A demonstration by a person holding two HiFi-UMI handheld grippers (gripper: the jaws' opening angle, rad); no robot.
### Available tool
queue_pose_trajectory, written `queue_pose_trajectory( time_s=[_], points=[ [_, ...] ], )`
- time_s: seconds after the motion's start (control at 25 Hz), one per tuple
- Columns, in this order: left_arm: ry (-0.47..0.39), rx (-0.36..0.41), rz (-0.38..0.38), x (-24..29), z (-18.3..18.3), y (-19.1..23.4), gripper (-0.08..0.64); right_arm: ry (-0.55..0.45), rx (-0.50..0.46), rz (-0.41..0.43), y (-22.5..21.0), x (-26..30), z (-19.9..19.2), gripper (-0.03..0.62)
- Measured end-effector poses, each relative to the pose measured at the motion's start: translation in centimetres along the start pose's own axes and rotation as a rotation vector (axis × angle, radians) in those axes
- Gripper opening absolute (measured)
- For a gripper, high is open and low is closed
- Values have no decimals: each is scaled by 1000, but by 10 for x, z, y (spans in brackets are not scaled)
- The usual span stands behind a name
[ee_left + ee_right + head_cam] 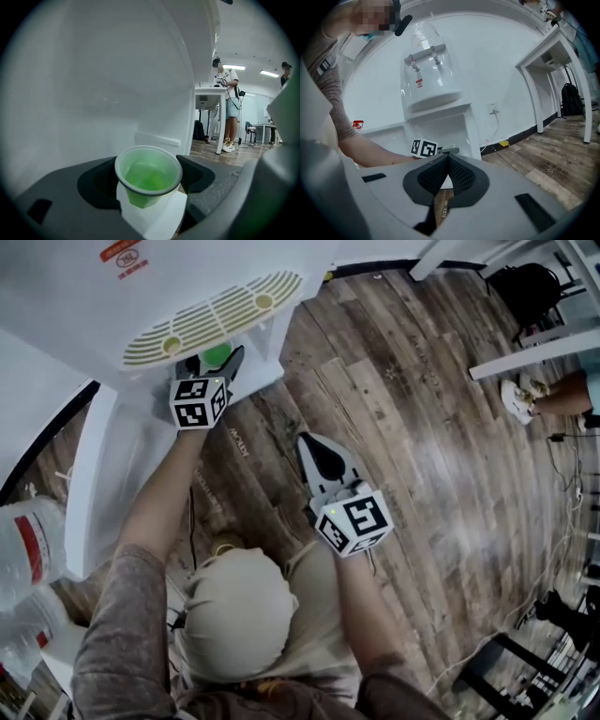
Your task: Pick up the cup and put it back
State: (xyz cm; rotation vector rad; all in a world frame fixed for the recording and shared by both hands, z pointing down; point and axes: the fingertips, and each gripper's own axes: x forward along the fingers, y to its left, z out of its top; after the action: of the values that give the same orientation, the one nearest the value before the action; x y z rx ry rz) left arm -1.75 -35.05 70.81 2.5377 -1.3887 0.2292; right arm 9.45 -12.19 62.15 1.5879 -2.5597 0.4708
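A translucent green cup [148, 174] stands upright on a white ledge [159, 215] of the white water dispenser [214, 317]. My left gripper [149, 180] reaches into the dispenser's recess, its dark pads against the cup's rim on both sides. From the head view only a sliver of the cup [217, 354] shows past the left gripper [223, 368]. My right gripper [313, 448] hangs over the wooden floor, apart from the dispenser, shut with nothing between its pads [457, 176].
The dispenser's white wall [117, 79] curves close on the left of the cup. Large water bottles [26, 545] lie at lower left. White tables [211, 101] and a standing person [228, 105] are farther off across the wood floor [422, 427].
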Motion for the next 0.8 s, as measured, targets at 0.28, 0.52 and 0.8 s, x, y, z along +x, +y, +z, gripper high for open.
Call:
queue_pose_trajectory(
  time_s=[0.28, 0.52, 0.8],
  points=[
    [29, -7, 39, 25, -22, 14, 365, 9, 38, -2, -2, 12, -9, 3],
    [48, -15, 59, 34, -34, 25, 365, 17, 63, 4, -5, 20, -14, 3],
    [59, -22, 82, 35, -43, 32, 365, 21, 73, 6, -7, 23, -16, 3]
  ],
)
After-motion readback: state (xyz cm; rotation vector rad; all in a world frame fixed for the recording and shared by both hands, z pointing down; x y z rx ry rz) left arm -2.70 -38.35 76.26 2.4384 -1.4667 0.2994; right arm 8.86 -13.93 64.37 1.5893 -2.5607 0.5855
